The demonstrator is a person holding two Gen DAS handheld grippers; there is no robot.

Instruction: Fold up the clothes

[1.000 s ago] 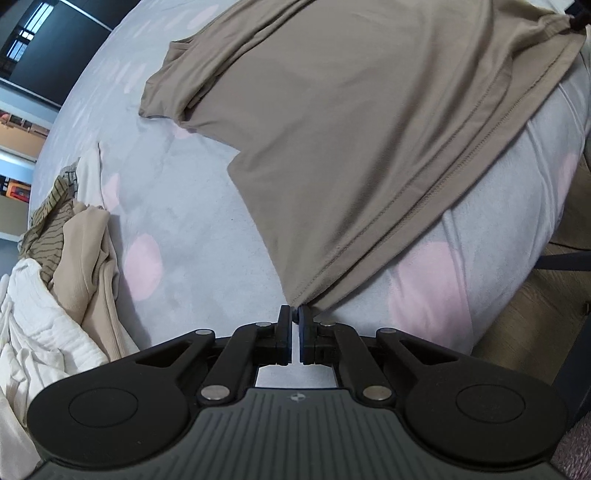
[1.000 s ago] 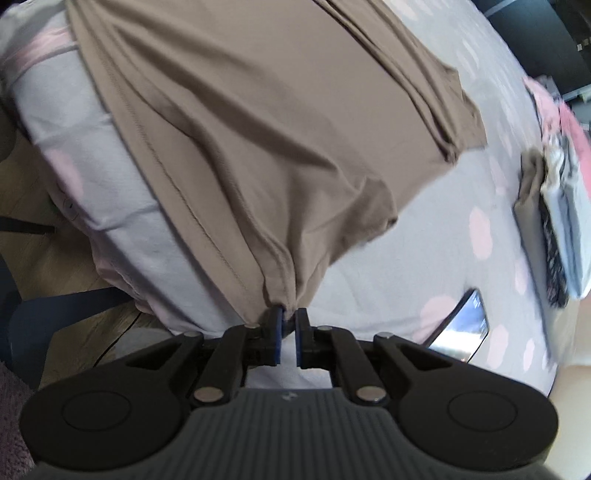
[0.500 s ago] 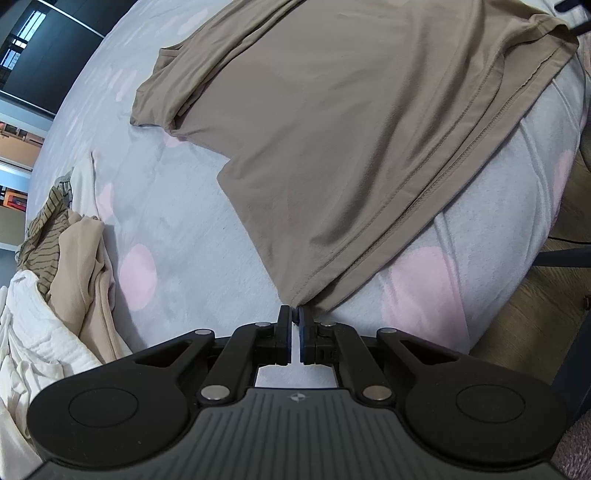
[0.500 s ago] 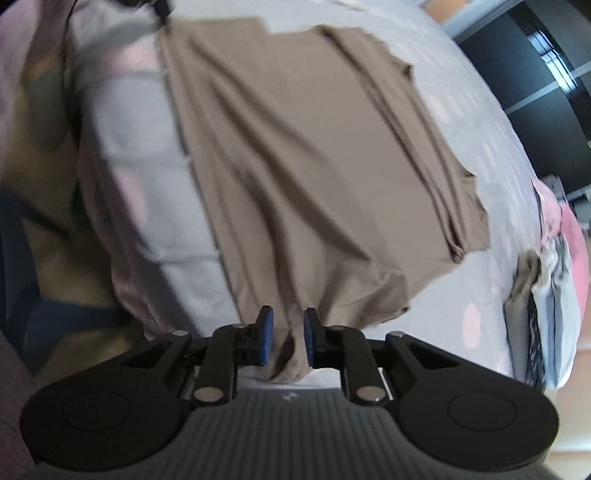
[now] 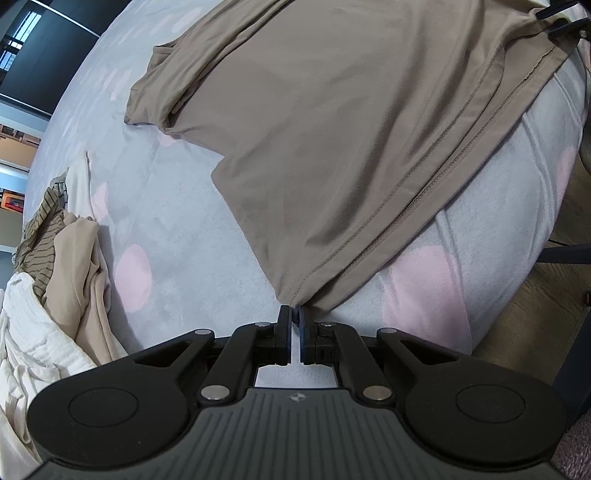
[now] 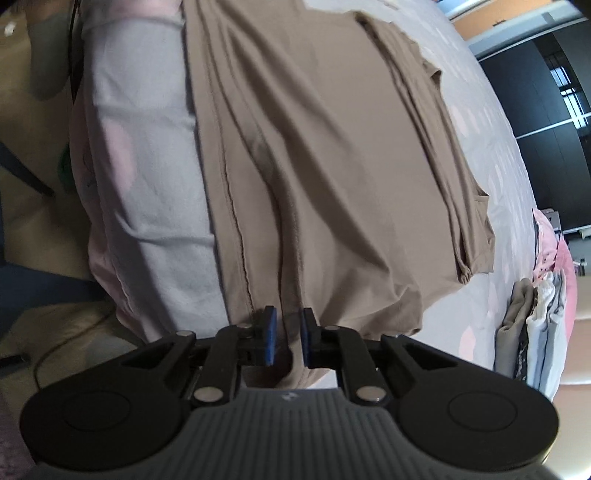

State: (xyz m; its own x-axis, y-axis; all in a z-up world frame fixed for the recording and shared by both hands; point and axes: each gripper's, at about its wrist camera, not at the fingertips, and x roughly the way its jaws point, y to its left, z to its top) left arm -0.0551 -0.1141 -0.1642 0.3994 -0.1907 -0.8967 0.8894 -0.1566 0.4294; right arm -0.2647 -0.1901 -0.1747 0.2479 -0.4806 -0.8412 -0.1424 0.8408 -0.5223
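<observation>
A tan t-shirt (image 5: 332, 122) lies spread on a grey bed cover with pink dots (image 5: 184, 236), its hem hanging over the bed's edge. My left gripper (image 5: 294, 314) is shut on a bottom corner of the shirt. In the right wrist view the same shirt (image 6: 332, 166) fills the middle. My right gripper (image 6: 287, 325) is open, its blue pads on either side of a fold of the shirt's hem, not pinching it. The far end of my right gripper shows in the left wrist view (image 5: 561, 18) at the top right.
A heap of unfolded cream, tan and striped clothes (image 5: 48, 258) lies at the left of the bed. A stack of folded clothes (image 6: 535, 317) sits at the right. Wooden floor (image 5: 554, 280) lies below the bed's edge.
My right gripper has let go of the shirt's corner, opened, and shifted along the hem. My left gripper has kept its grip and stayed nearly still.
</observation>
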